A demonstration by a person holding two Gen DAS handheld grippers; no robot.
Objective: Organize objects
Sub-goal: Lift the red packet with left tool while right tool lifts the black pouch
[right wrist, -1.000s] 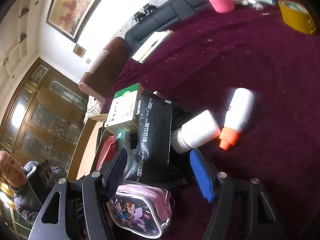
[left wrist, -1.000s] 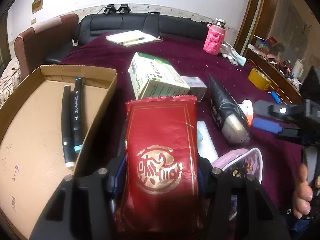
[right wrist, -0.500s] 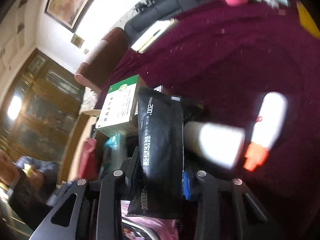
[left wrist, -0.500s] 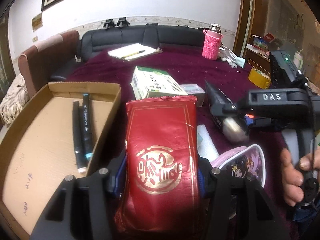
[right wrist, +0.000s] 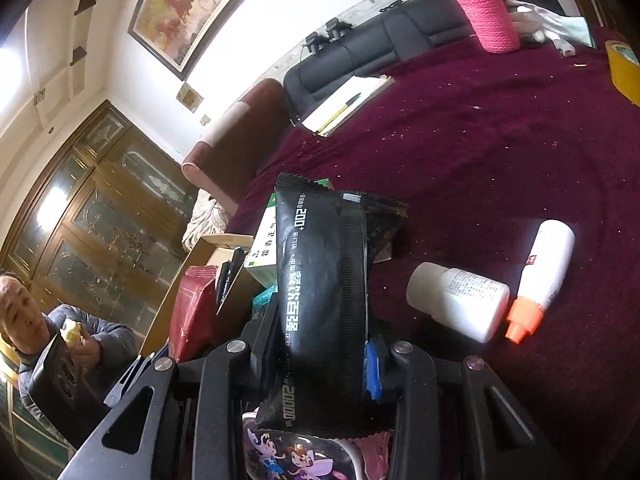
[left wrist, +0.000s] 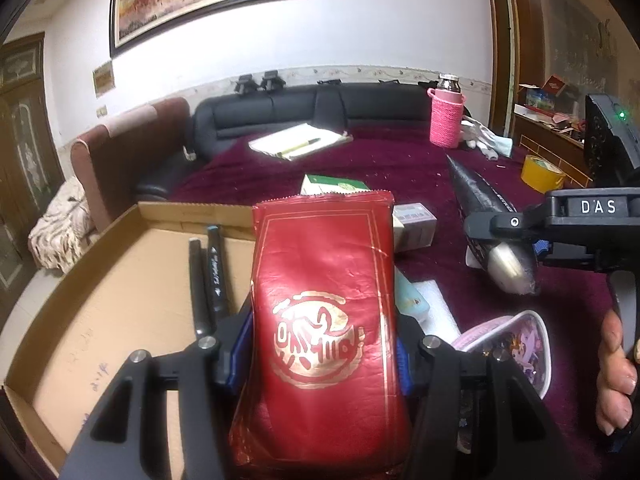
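While clamped between the blue pads of the left gripper (left wrist: 324,356), red foil packet (left wrist: 324,320) upright, raised beside cardboard box (left wrist: 80,280); two black markers (left wrist: 210,276) lying inside box. Right gripper (right wrist: 320,356) pressed shut on black snack packet (right wrist: 324,280), lifted off maroon tablecloth (right wrist: 500,152). White bottle (right wrist: 456,304) and orange-capped bottle (right wrist: 540,280) lying side by side on cloth, right of black packet, apparently touching. Green-and-white carton (left wrist: 334,186) behind red packet. Cartoon pouch (left wrist: 512,344) flat on cloth under right gripper. Pink knit-sleeved flask (left wrist: 446,116) upright far back. Hand (left wrist: 616,372) on right gripper's handle
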